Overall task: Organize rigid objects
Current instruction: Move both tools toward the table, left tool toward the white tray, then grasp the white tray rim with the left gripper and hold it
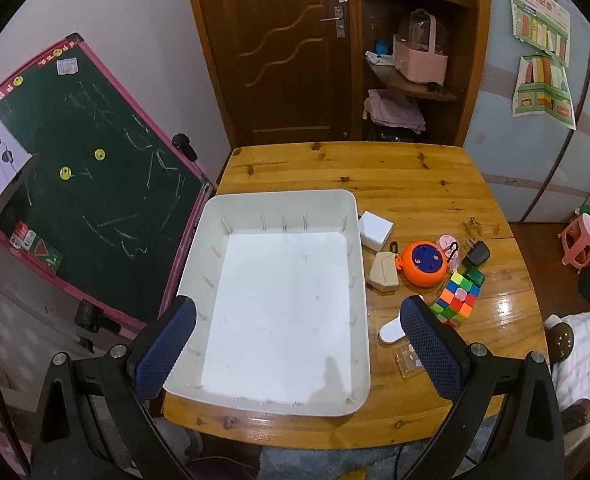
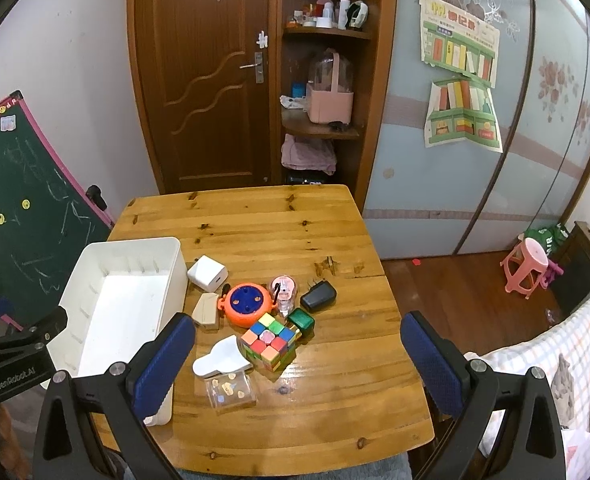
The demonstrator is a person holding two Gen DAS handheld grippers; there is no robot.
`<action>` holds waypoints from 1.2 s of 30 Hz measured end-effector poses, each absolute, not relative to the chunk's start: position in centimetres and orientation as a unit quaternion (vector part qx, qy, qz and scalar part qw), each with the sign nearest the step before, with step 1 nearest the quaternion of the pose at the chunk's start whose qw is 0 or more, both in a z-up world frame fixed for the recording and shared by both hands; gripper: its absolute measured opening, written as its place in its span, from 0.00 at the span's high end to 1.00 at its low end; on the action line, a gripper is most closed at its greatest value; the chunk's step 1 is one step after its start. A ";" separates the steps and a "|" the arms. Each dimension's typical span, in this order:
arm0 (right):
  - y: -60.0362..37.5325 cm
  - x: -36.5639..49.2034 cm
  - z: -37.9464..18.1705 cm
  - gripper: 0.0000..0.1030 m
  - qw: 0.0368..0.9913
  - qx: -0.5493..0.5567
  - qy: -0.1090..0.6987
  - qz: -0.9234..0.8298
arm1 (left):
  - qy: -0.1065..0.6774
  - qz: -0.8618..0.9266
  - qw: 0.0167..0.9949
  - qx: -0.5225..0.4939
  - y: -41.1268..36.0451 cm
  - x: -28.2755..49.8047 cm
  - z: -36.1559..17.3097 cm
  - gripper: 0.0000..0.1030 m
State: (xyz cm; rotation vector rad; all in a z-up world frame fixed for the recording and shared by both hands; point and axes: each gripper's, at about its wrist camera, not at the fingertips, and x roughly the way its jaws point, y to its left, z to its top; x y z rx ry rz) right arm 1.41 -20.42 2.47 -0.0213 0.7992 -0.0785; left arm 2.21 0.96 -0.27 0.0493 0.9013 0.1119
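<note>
- The left gripper [image 1: 299,344] was spread wide and held nothing. It hung over the near end of the white bin [image 1: 359,320].
- The bin sat on the wood table [image 1: 375,168]. Nothing could be seen inside it.
- The right gripper [image 2: 299,360] was spread wide too, and it held nothing. It hung above the near part of the table [image 2: 255,216].
- The bin [image 2: 175,280] was to the left of the right gripper.
- The toys lay in a bunch on the table, ahead of the right gripper and just beside the bin.
- The cube [image 2: 269,342] was in the middle of the bunch. A green block [image 2: 301,320] touched it on the far right side.
- A white scoop [image 2: 223,358] lay left of the cube. A clear box [image 2: 231,392] lay nearest the gripper.
- The orange reel [image 2: 247,304] was behind the cube. A tan piece [image 2: 206,310] lay to its left.
- A white charger [image 2: 207,273] sat farthest back, close to the bin.
- A black plug [image 2: 318,295] lay to the right. A small pink thing [image 2: 283,290] lay between it and the reel.
</note>
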 end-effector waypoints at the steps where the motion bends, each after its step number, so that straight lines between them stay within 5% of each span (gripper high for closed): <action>1: -20.4 1.5 2.5 0.00 0.921 -0.011 0.388 -0.038 | 0.434 0.051 0.899 0.025 0.9 2.3 -0.2 0.01; 36: -18.4 5.6 0.2 0.00 0.904 -0.024 0.425 -0.038 | 0.478 0.068 0.873 -0.065 10.6 6.8 -6.9 0.01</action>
